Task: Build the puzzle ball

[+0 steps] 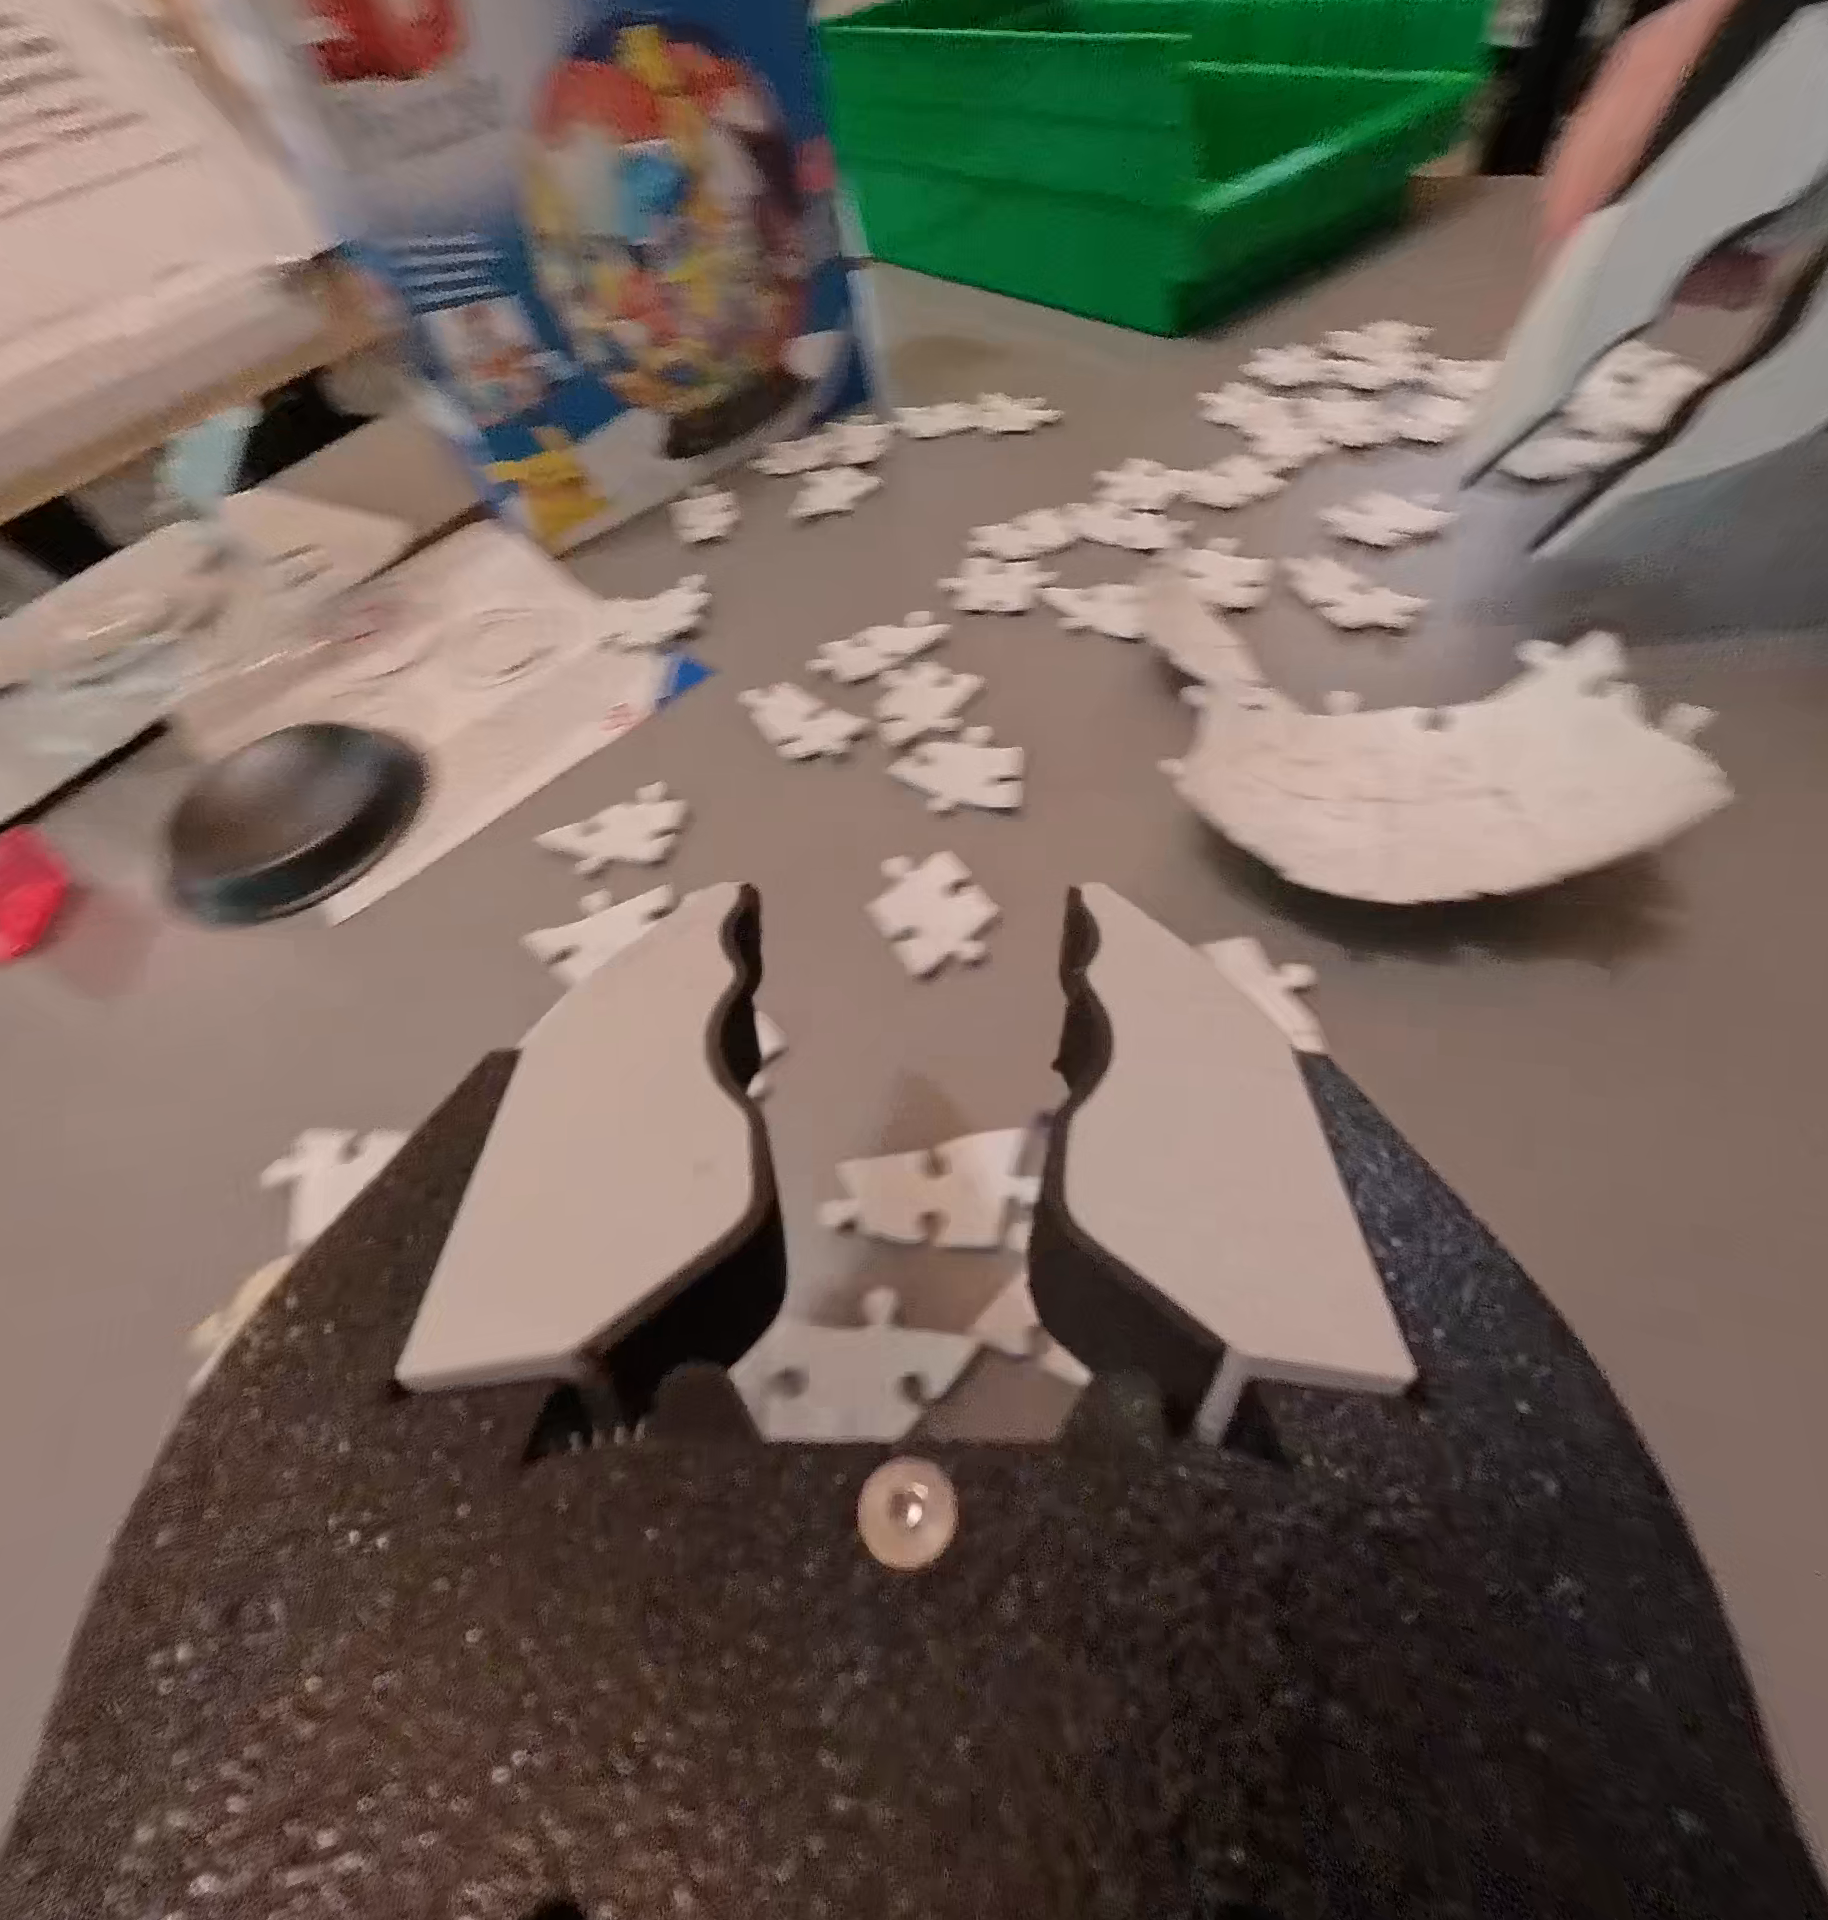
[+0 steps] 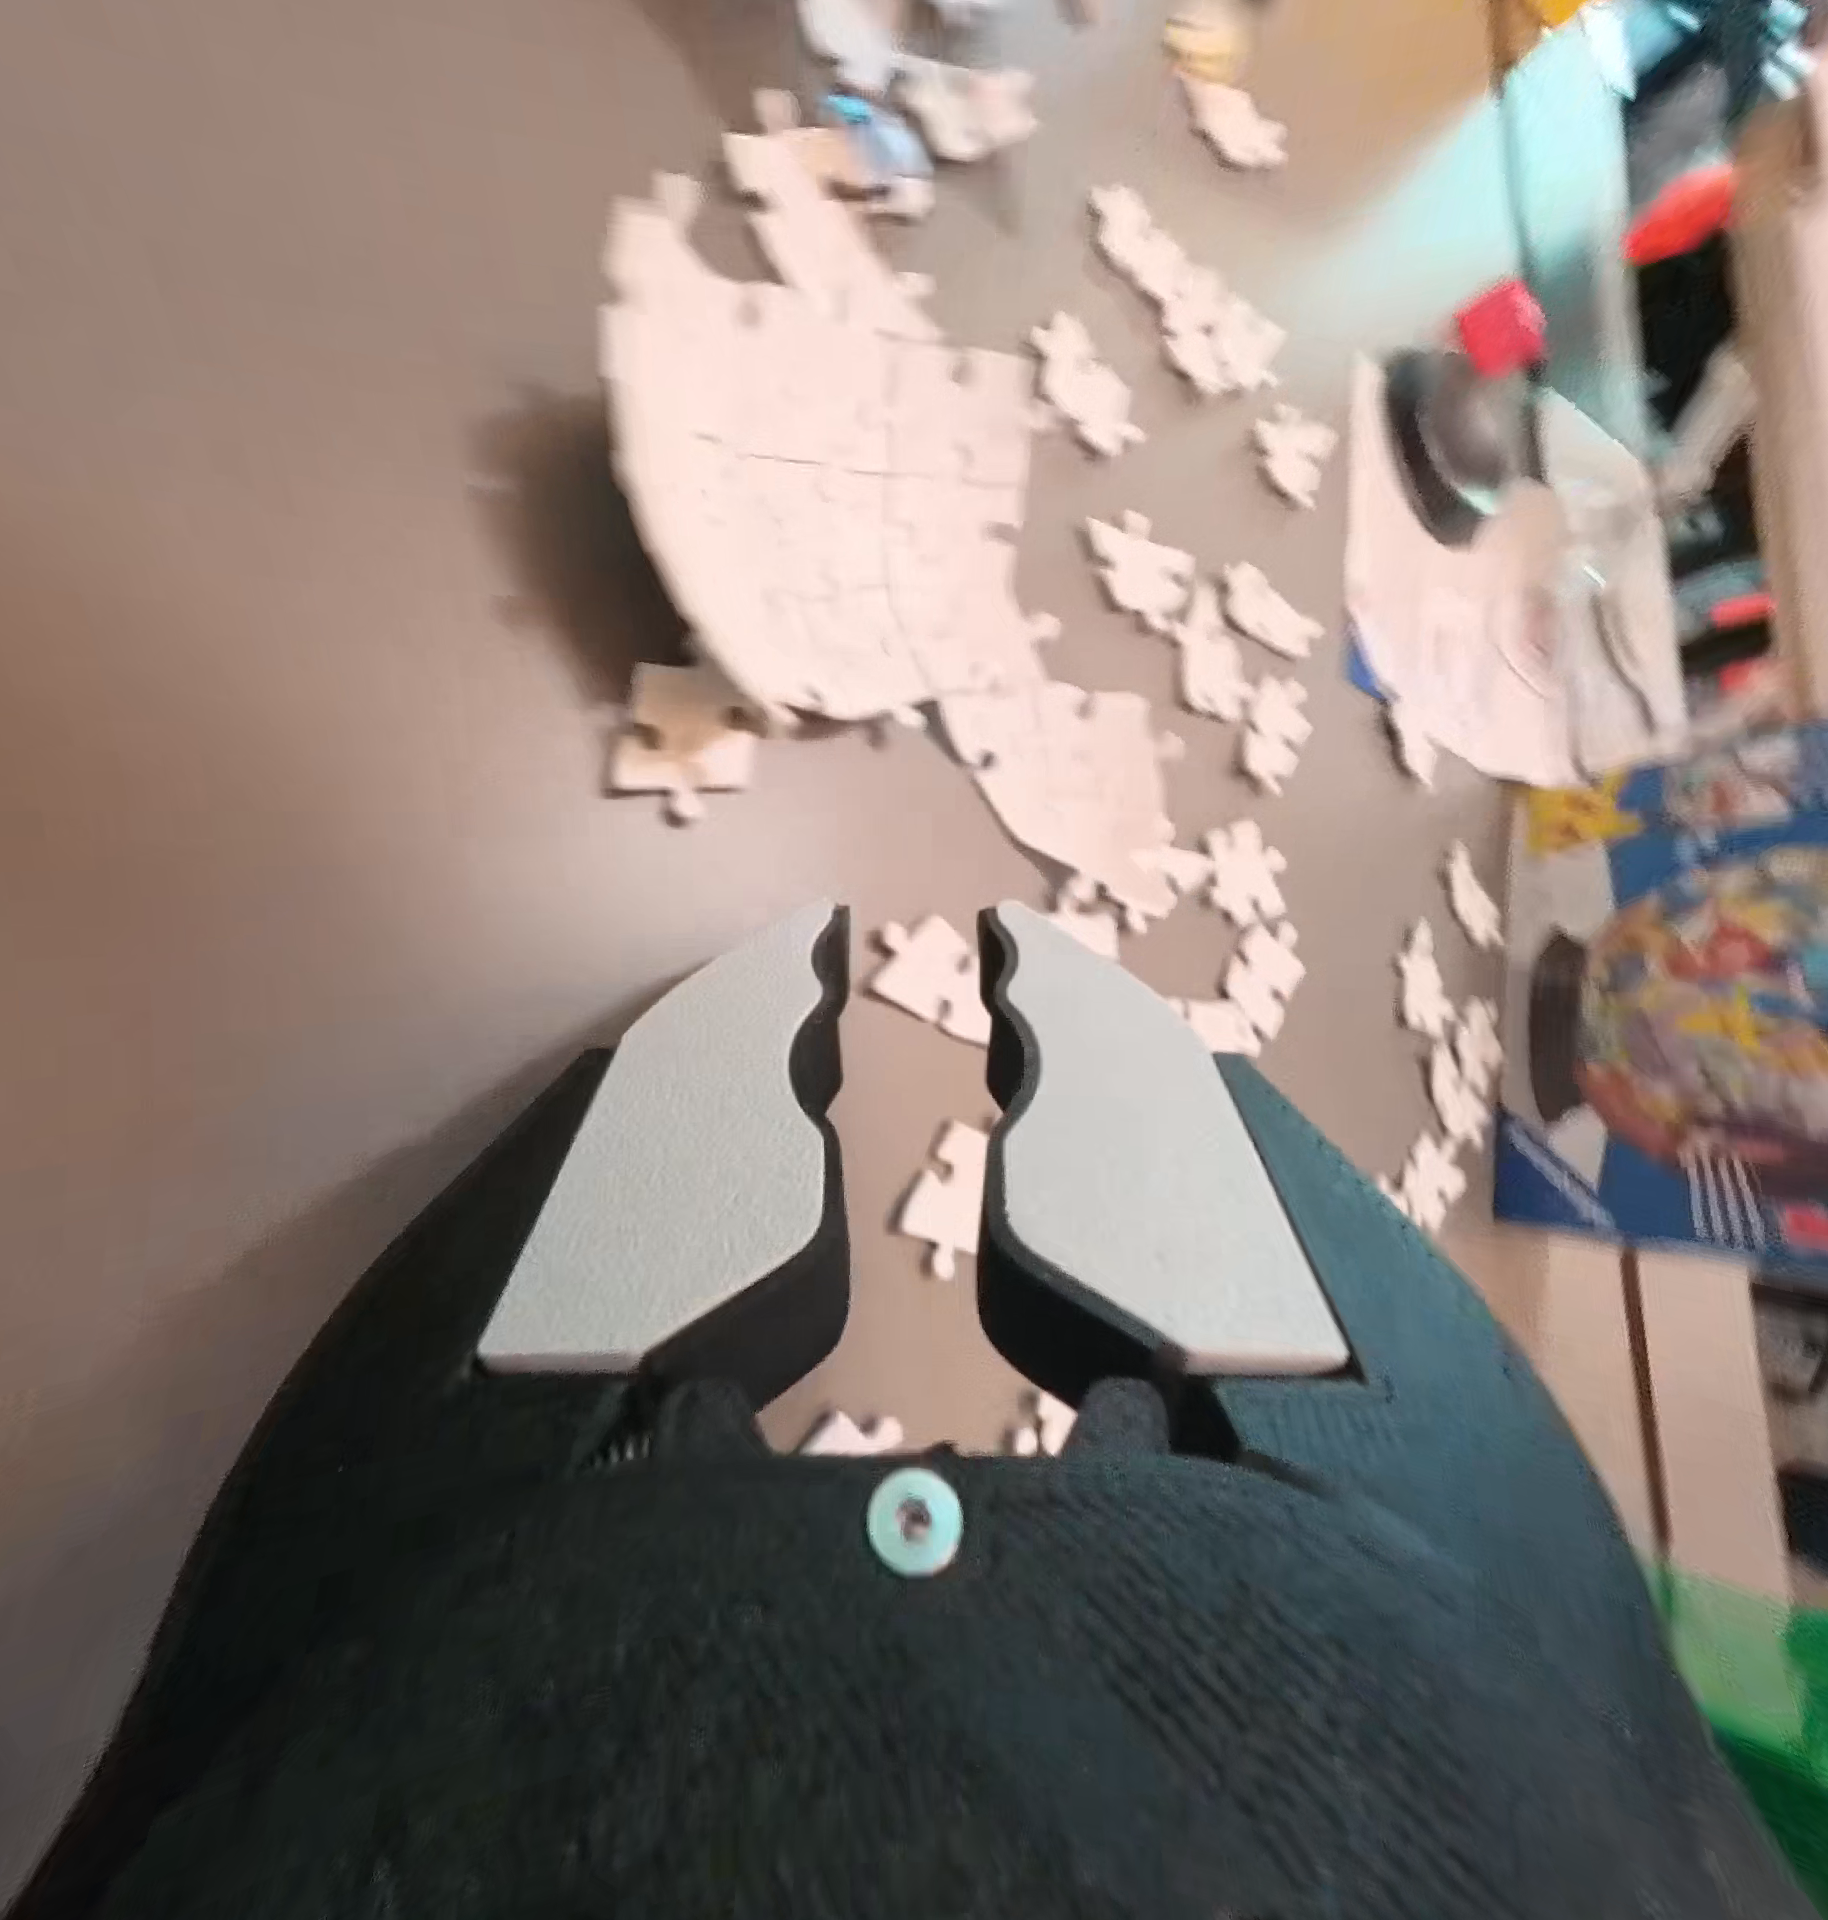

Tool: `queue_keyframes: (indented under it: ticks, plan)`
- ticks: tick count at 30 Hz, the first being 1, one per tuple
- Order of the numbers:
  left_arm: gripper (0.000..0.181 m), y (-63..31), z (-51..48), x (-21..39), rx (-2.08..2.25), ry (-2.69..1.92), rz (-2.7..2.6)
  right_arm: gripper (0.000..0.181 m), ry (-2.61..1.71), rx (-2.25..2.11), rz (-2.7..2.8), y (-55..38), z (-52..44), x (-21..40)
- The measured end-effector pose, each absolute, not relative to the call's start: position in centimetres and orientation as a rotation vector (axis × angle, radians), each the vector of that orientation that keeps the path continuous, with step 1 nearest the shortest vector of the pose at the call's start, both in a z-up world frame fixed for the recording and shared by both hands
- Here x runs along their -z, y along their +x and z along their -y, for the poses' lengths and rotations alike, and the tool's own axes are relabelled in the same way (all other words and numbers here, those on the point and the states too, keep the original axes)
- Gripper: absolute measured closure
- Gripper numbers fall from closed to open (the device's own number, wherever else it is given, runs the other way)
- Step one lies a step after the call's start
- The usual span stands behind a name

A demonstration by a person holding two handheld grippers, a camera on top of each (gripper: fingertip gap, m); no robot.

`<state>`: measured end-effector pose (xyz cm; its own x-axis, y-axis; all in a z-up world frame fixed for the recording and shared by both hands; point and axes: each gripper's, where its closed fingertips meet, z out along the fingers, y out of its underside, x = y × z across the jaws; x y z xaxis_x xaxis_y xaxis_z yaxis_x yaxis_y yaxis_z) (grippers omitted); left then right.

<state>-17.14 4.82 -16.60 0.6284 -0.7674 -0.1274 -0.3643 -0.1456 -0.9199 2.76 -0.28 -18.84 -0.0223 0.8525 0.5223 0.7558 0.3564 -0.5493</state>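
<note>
the partly built shell (image 1: 1450,800) rests on the worktop (image 1: 1512,1091), ahead and to the right of the left hand-held gripper (image 1: 915,920). loose pieces (image 1: 931,717) lie scattered on the worktop between the shell and the puzzle box (image 1: 661,270), which stands at the far left. the bins (image 1: 1128,166) sit behind the pieces. the stand (image 1: 286,821) rests on a sheet (image 1: 494,675) in front of the box. the right hand-held gripper (image 1: 1492,499) hangs over the shell's far rim.
</note>
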Motion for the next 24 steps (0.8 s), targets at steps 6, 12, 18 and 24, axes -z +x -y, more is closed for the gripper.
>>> queue_keyframes:
  ticks: [6,12,18,24]
  plan:
    - [0.114,-23.9,-8.0,13.2,0.262,-1.64,-0.569,0.145,-1.654,-0.226,1.256,4.5,-5.1,16.0]
    - [0.112,-32.9,-9.3,15.6,0.002,-1.836,-0.299,0.141,-1.836,-0.358,0.809,6.1,-7.9,17.3]
    - [0.108,-33.9,-9.6,18.2,0.108,-2.031,-0.233,0.133,-1.904,-0.349,0.61,8.3,-9.5,17.1]
    - [0.105,-33.5,-9.9,19.9,0.146,-2.153,-0.266,0.125,-1.943,-0.391,0.539,9.0,-10.0,17.3]
